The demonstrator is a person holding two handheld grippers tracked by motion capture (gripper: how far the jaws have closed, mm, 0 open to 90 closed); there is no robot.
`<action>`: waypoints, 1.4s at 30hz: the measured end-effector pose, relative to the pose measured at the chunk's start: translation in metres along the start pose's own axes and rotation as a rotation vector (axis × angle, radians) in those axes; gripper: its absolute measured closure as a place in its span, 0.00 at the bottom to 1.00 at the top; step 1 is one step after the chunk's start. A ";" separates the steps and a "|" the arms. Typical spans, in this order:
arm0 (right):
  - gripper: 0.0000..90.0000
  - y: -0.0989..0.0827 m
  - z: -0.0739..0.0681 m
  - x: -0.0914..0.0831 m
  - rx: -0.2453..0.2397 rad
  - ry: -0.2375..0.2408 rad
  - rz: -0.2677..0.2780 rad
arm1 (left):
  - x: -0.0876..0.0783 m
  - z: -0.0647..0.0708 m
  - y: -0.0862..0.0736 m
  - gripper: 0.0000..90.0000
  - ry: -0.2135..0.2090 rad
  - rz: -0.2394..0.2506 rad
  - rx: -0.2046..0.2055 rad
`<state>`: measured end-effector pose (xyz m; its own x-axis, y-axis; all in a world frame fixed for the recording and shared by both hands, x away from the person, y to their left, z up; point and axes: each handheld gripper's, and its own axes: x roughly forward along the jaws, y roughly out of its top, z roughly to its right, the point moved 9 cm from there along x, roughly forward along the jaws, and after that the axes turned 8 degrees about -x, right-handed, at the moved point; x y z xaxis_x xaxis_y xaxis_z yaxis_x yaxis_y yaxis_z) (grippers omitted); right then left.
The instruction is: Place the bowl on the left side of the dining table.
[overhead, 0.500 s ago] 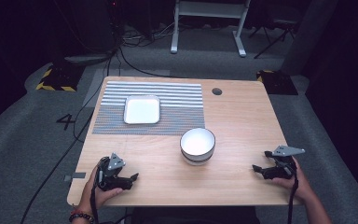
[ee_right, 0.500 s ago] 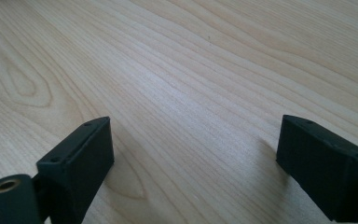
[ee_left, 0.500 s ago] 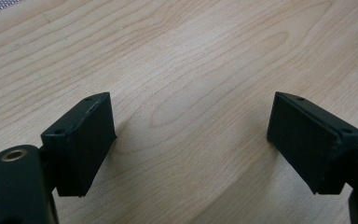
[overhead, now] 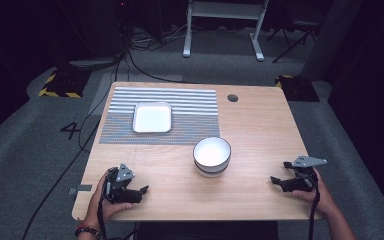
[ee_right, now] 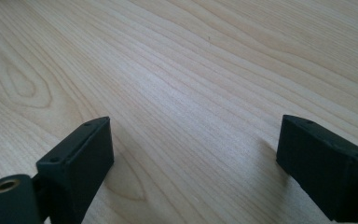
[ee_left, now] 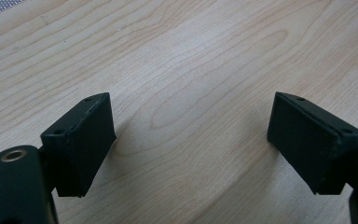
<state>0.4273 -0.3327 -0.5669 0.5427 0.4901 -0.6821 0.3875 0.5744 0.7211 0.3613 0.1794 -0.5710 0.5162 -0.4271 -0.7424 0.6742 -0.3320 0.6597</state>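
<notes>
A white bowl (overhead: 212,155) stands on the wooden table (overhead: 260,125), near its middle and toward the front. A white square tray (overhead: 152,117) lies on a striped grey mat (overhead: 190,120) at the back left. My left gripper (overhead: 141,192) rests low at the front left corner, held by a hand, and points right toward the bowl. In the left gripper view it (ee_left: 191,140) is open over bare wood. My right gripper (overhead: 276,182) rests at the front right and points left. Its own view shows it (ee_right: 193,161) open, with only wood grain between the jaws.
A round cable hole (overhead: 232,98) sits in the table's back right. Cables run over the grey floor (overhead: 40,150) to the left. A white frame stand (overhead: 225,30) and dark equipment stand behind the table.
</notes>
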 end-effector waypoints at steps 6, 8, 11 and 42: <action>0.12 0.000 0.000 0.000 0.002 -0.002 -0.001 | -0.002 0.000 0.000 0.18 -0.001 -0.009 0.009; 0.12 0.000 0.000 0.000 0.001 -0.002 -0.001 | -0.004 0.001 0.002 0.18 0.003 -0.005 0.022; 0.12 0.000 0.000 0.000 0.001 -0.003 -0.001 | -0.006 0.006 0.005 0.18 -0.016 -0.005 0.021; 0.12 0.000 0.000 0.000 0.001 -0.002 -0.001 | 0.005 0.047 0.037 0.18 -0.060 -0.030 0.176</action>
<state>0.4273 -0.3327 -0.5669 0.5440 0.4883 -0.6823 0.3889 0.5738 0.7207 0.3640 0.1252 -0.5448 0.4613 -0.4620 -0.7575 0.5837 -0.4849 0.6513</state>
